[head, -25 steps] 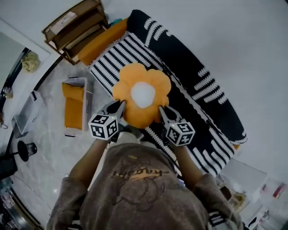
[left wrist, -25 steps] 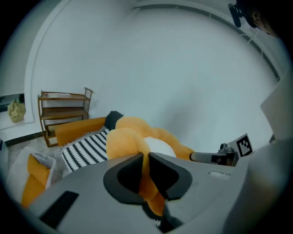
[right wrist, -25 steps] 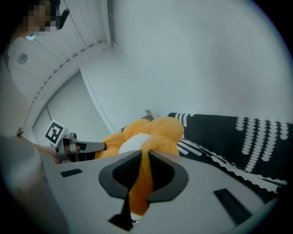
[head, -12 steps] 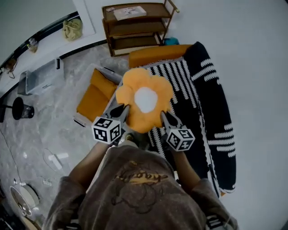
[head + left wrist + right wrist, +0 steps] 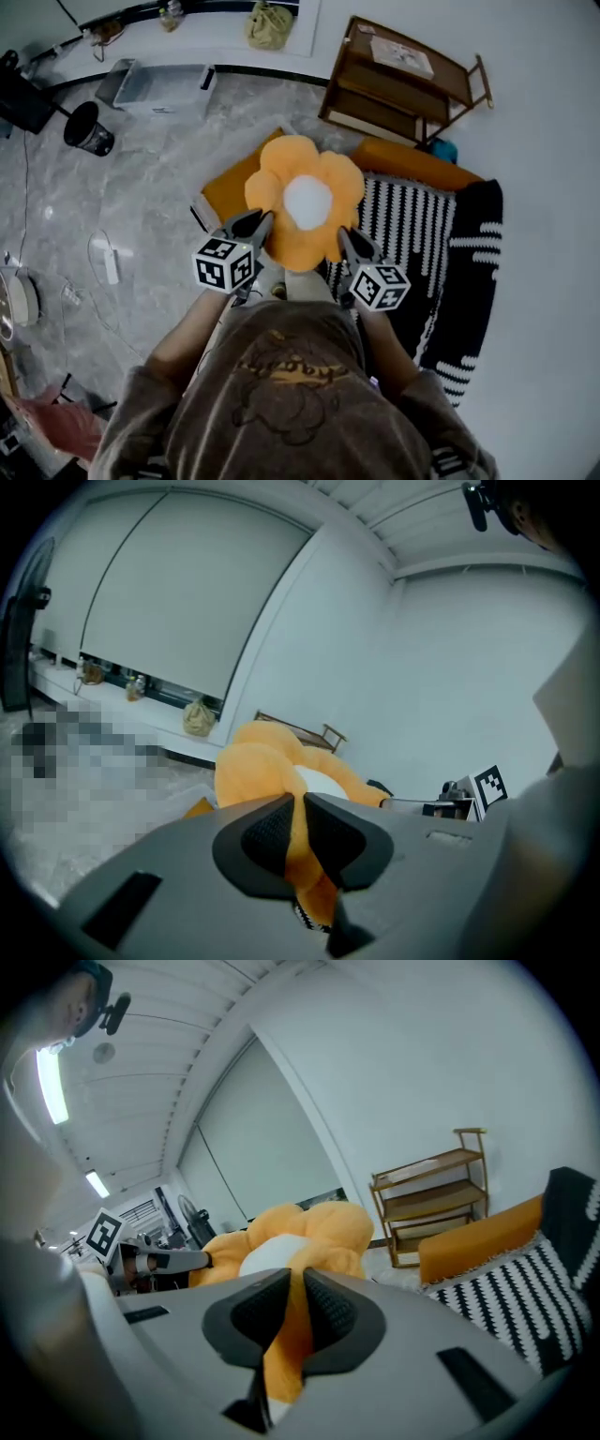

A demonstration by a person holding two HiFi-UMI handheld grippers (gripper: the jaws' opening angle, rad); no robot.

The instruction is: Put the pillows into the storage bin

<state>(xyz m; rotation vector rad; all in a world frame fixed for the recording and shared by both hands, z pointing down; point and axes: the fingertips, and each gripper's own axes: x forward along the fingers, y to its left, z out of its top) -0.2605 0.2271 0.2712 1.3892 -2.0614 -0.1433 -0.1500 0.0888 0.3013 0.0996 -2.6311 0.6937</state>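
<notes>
- The grey marble floor (image 5: 122,216) carried everything in the room, with a white ledge along its far edge.
- A sofa under a black-and-white striped cover (image 5: 422,234) stood at the person's right, with a long orange cushion (image 5: 412,161) at its far end.
- A brown wooden shelf rack (image 5: 403,84) stood against the wall just beyond that cushion.
- The storage bin (image 5: 201,204) sat on the floor just left of the sofa. Only its white rim and an orange pillow (image 5: 228,183) inside it showed past the load held in front.
- The flower-shaped pillow (image 5: 305,202), orange with a white centre, hung in the air, carried between both grippers. In the head view it overlapped the bin's right side and the sofa's near edge.
- The left gripper (image 5: 258,220) was clenched on the pillow's lower left petal; its own view showed the dark pads (image 5: 272,836) pinching a fold of orange plush (image 5: 258,766).
- The right gripper (image 5: 345,234) was clamped likewise on the lower right petal, with orange fabric (image 5: 309,1232) squeezed between its jaws (image 5: 295,1321).
- A clear plastic box (image 5: 155,86) lay at the floor's far left edge.
- A yellowish bag (image 5: 269,23) rested on the ledge.
</notes>
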